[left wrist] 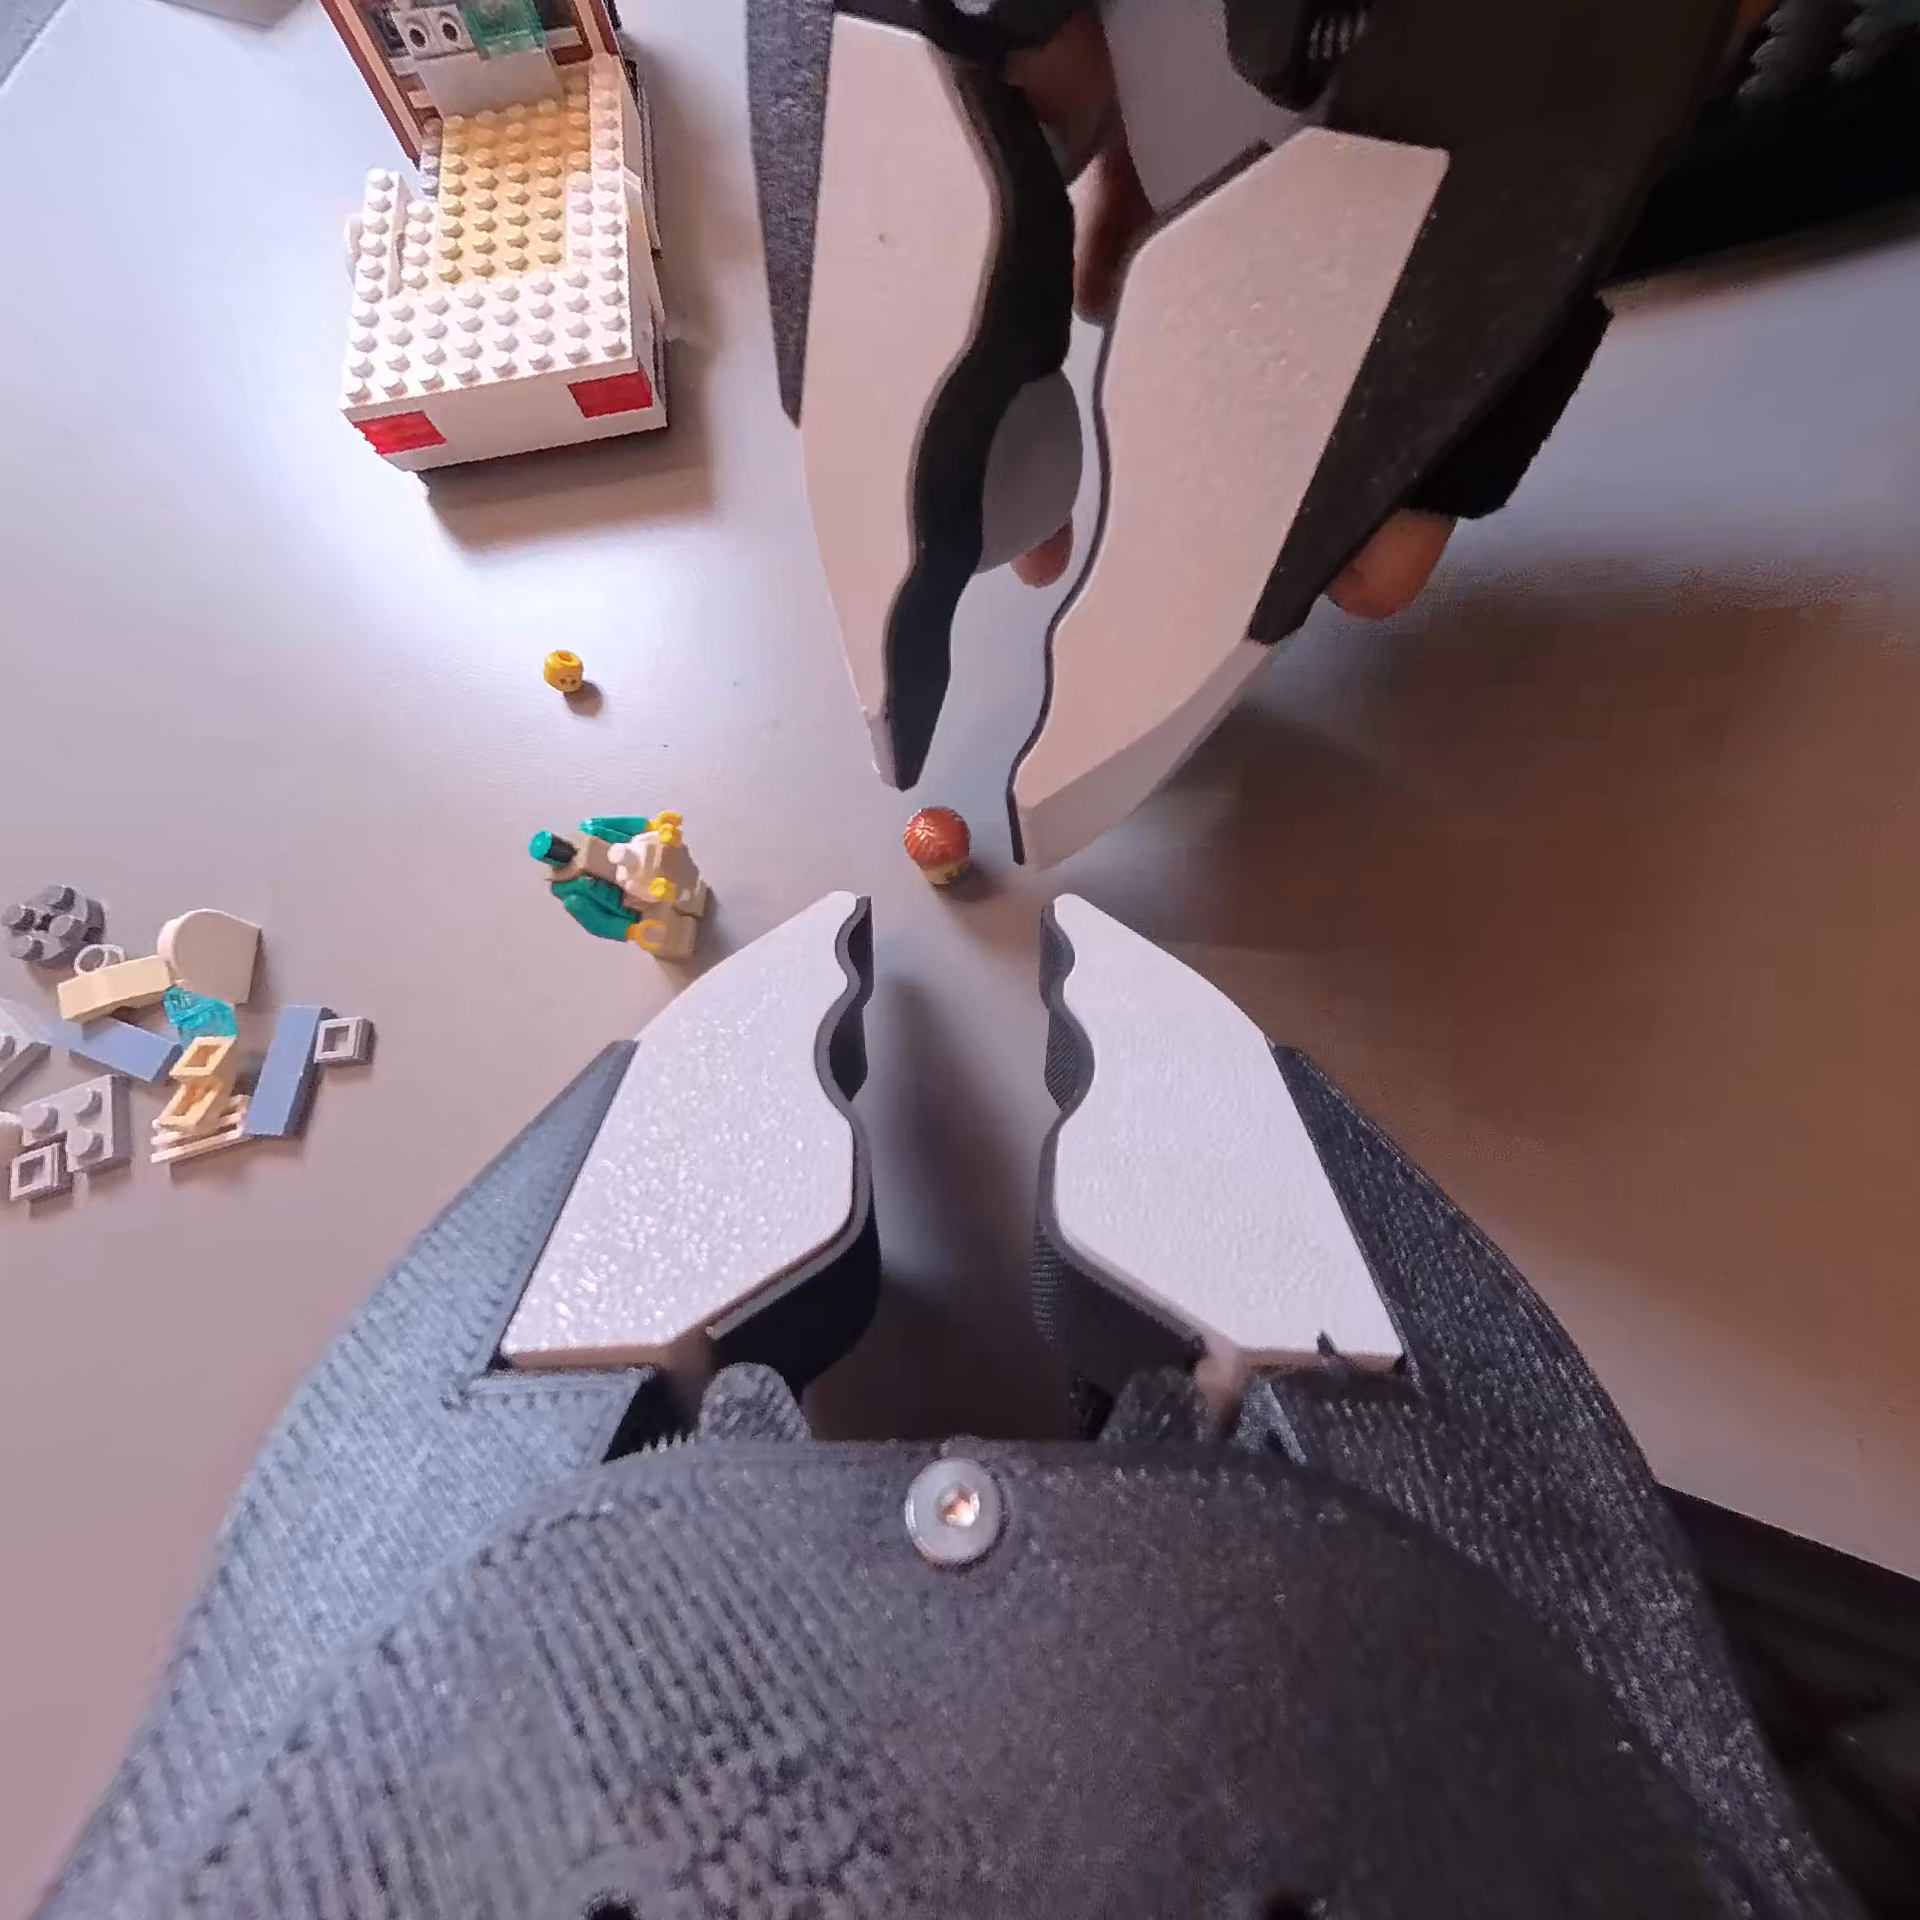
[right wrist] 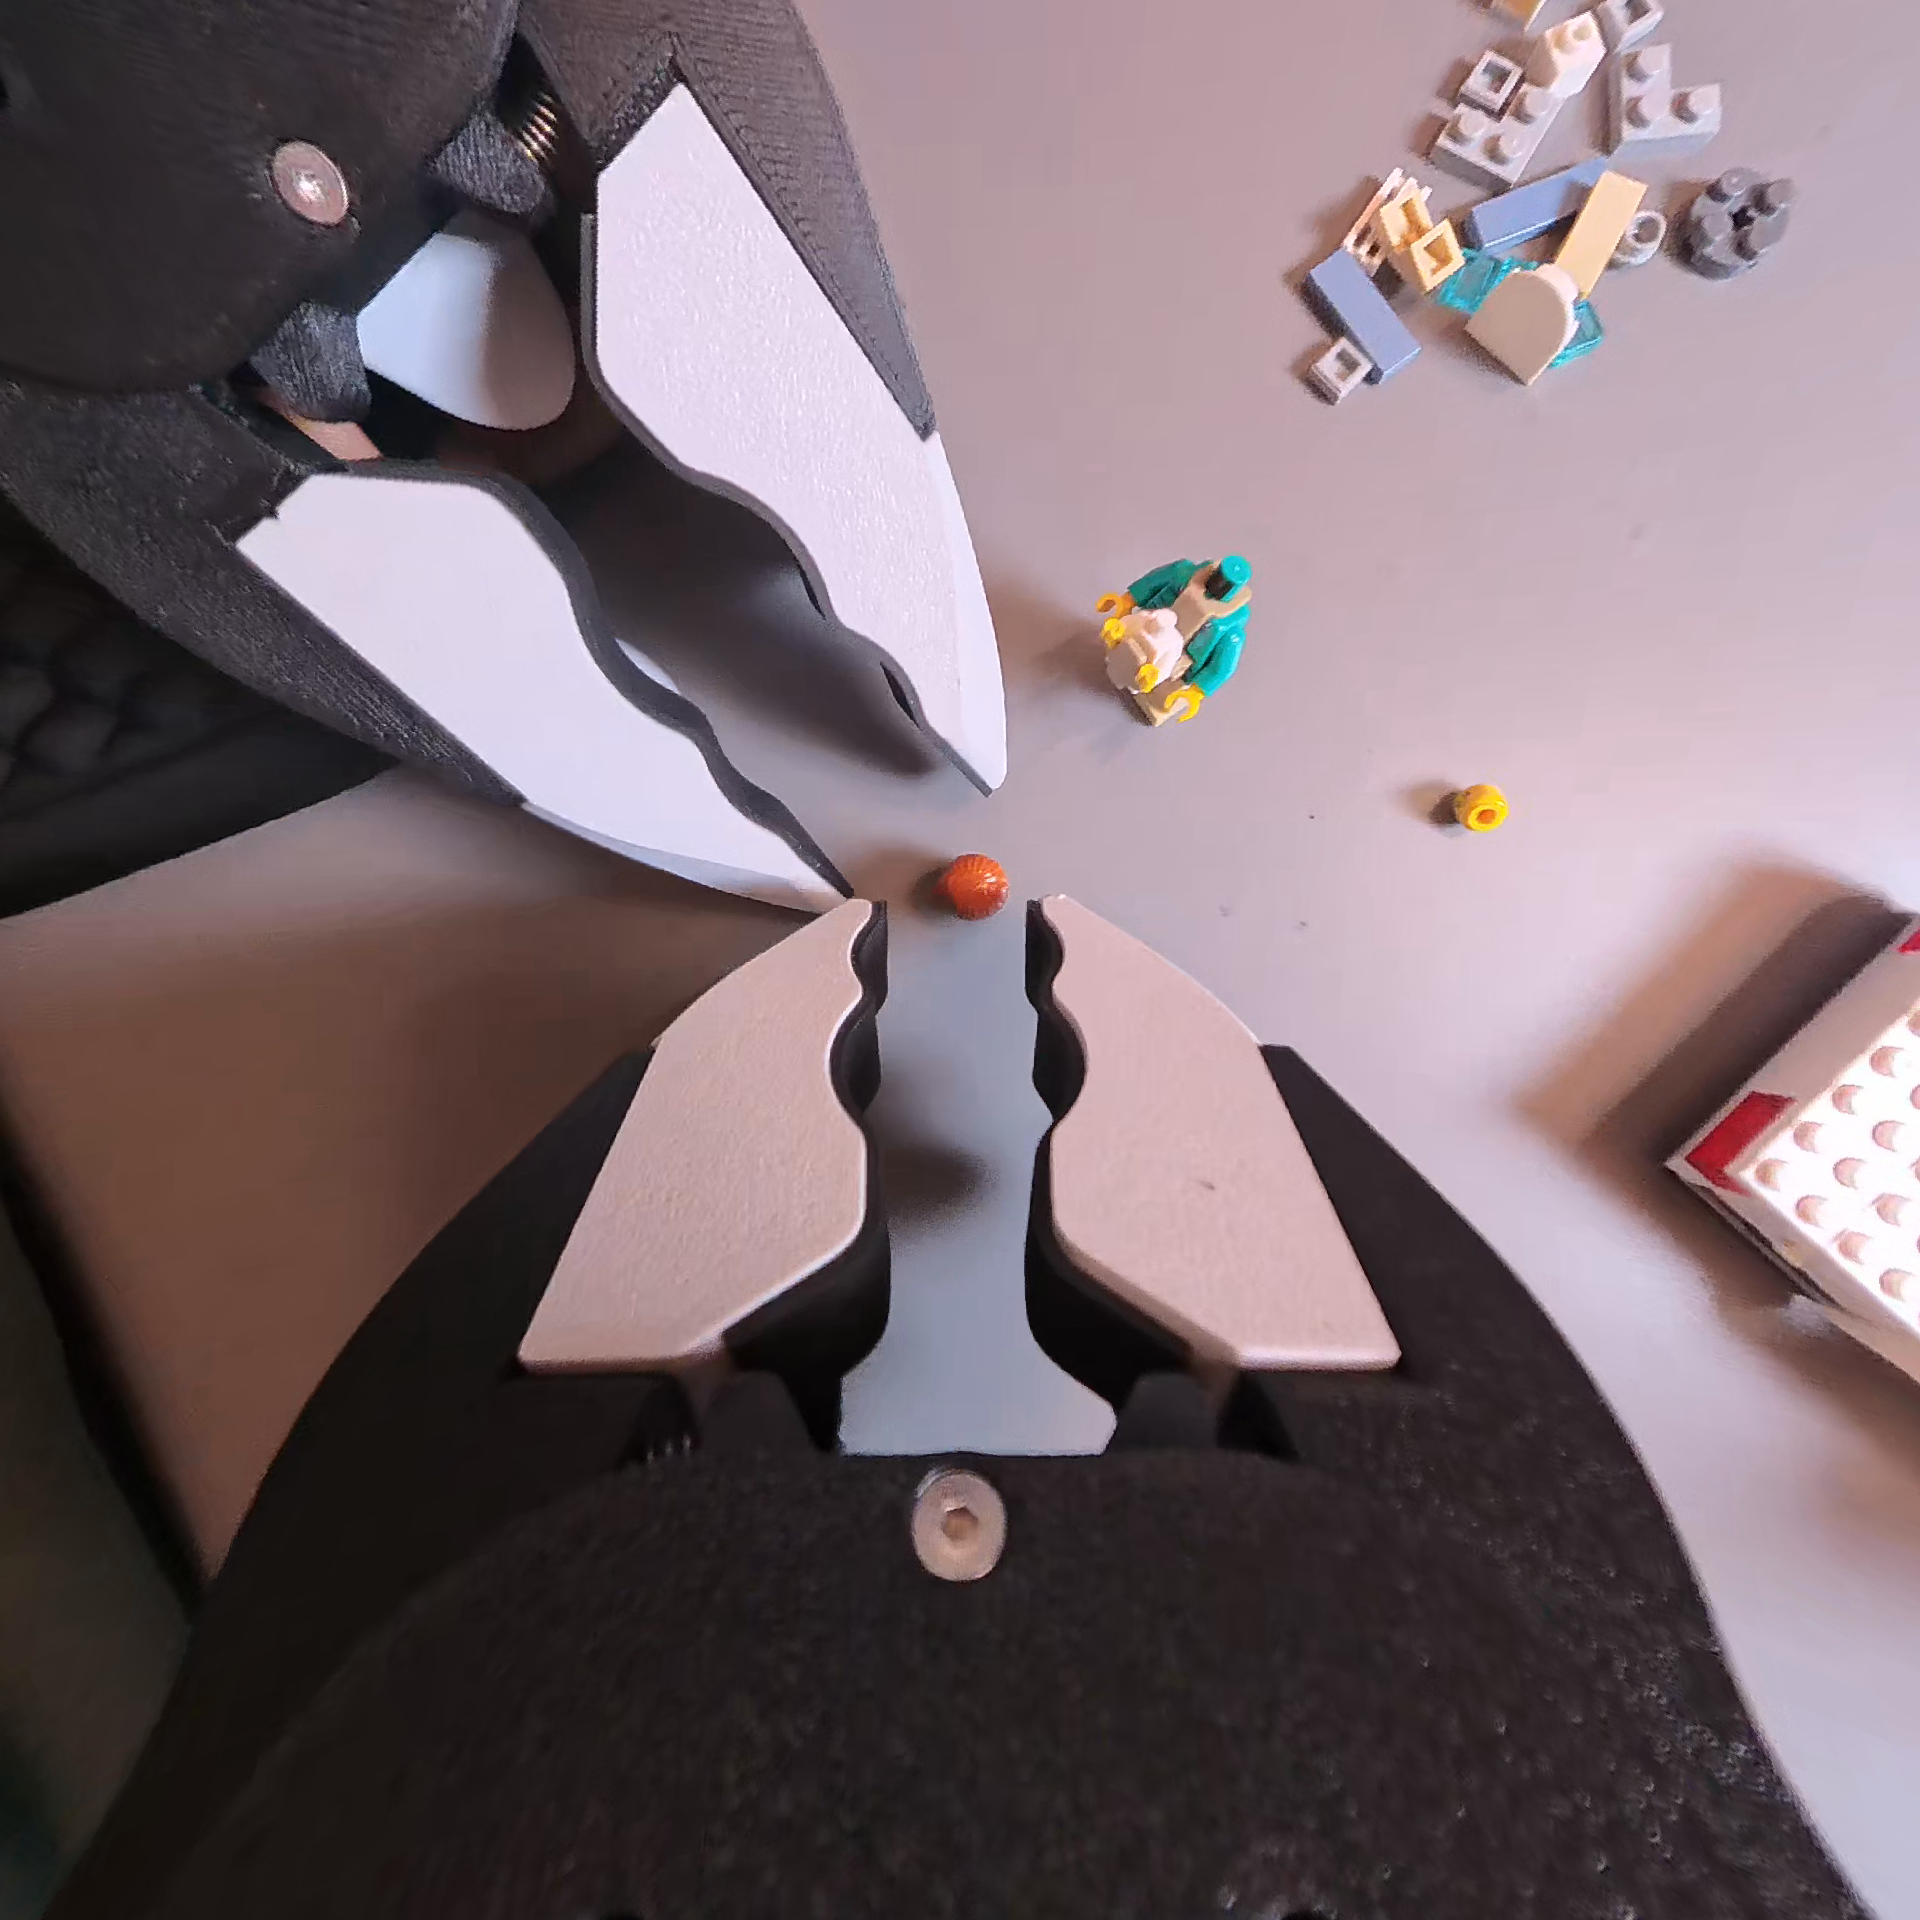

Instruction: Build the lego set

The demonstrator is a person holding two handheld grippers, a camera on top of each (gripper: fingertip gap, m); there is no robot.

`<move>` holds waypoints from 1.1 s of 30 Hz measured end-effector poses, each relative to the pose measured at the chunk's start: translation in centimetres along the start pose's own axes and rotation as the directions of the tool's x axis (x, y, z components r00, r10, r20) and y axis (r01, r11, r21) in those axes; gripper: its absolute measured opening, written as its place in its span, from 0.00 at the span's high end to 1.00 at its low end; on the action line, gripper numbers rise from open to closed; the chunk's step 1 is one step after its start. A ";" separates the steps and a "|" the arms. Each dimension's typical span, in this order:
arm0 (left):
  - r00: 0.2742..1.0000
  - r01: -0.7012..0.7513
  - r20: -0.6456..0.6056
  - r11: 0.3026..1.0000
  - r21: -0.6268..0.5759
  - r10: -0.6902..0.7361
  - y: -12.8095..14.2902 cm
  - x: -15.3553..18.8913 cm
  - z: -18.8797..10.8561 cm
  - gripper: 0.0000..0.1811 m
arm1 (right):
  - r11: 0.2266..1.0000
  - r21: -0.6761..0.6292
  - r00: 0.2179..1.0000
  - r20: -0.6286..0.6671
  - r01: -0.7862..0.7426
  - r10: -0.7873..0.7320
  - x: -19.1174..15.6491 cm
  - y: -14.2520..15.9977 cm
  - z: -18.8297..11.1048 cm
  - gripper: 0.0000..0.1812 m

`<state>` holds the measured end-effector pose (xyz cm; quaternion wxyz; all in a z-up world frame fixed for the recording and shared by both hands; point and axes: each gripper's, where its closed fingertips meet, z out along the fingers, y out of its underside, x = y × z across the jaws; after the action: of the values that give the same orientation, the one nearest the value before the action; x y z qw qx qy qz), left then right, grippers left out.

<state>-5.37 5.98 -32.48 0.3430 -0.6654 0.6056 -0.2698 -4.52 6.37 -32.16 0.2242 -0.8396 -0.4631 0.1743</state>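
Left gripper (left wrist: 956, 914) spread, empty, right gripper (right wrist: 956, 914) spread, empty, tips facing, brown-haired minifigure head (left wrist: 937, 844) on grey table (left wrist: 312, 665) between them, headless minifigure bodies (left wrist: 623, 878) at nine o'clock

Both wrist views look steeply down at the table (left wrist: 312, 644) from close range, facing each other. Each shows the opposite gripper, and both share the brown-haired minifigure head (left wrist: 937, 844) (right wrist: 974, 885) and loose bricks (left wrist: 156, 1049) (right wrist: 1507, 208).

Open right gripper (right wrist: 956, 909) just short of brown-haired minifigure head (right wrist: 974, 884), perhaps touching, on grey table (right wrist: 1351, 987).
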 end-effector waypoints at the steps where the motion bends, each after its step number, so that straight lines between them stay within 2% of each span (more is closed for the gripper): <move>1: 1.000 0.000 0.000 1.000 0.000 0.000 0.0 0.0 0.0 0.83 | 1.000 0.012 1.000 -0.009 0.000 0.000 0.0 0.0 0.0 0.86; 7: 1.000 -0.002 0.007 1.000 -0.001 0.002 0.1 -0.1 -0.1 0.83 | 1.000 0.000 0.999 -0.041 0.023 -0.023 0.3 0.1 1.0 0.88; 9: 1.000 -0.003 0.010 1.000 -0.001 0.003 0.1 -0.2 -0.1 0.83 | 1.000 -0.008 0.998 -0.050 0.025 -0.025 0.6 0.1 1.1 0.91; 14: 1.000 -0.006 0.009 1.000 -0.001 0.006 0.1 -0.1 -0.2 0.83 | 1.000 -0.018 0.999 -0.024 0.025 -0.025 0.6 0.2 1.1 0.93; 16: 1.000 -0.015 0.010 1.000 0.003 0.015 0.1 -0.1 -0.2 0.83 | 1.000 0.012 0.999 0.051 -0.009 0.008 0.0 -0.1 0.8 0.93; 18: 0.999 -0.044 -0.004 0.998 0.034 0.044 -0.4 0.3 -0.3 0.82 | 0.996 0.057 0.980 0.191 -0.072 0.060 -1.1 -0.7 0.0 0.93; 22: 0.981 -0.193 0.001 0.965 0.180 0.196 -3.0 1.7 -1.6 0.82 | 0.981 0.095 0.875 0.473 -0.168 0.104 -2.6 -2.1 -2.8 0.93; 24: 0.962 -0.271 0.043 0.942 0.195 0.268 -3.5 1.9 -2.0 0.80 | 0.978 0.080 0.830 0.545 -0.195 0.121 -2.6 -2.3 -3.7 0.93; 26: 0.953 -0.304 0.067 0.939 0.163 0.297 -3.1 1.5 -2.0 0.81 | 0.979 0.052 0.836 0.531 -0.196 0.139 -1.9 -1.9 -3.5 0.93; 29: 0.961 -0.276 0.048 0.948 0.160 0.272 -2.7 1.3 -2.3 0.81 | 0.986 0.041 0.870 0.477 -0.164 0.125 -1.7 -1.3 -2.9 0.93; 33: 0.965 -0.261 0.017 0.956 0.134 0.261 -2.0 0.8 -2.4 0.82 | 0.999 0.018 0.957 0.286 -0.044 0.037 -1.1 0.1 -1.3 0.93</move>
<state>-5.90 4.98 -29.48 0.4196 -0.5548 0.6686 -0.2628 -4.32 5.13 -31.03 0.1615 -0.8122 -0.4711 0.3039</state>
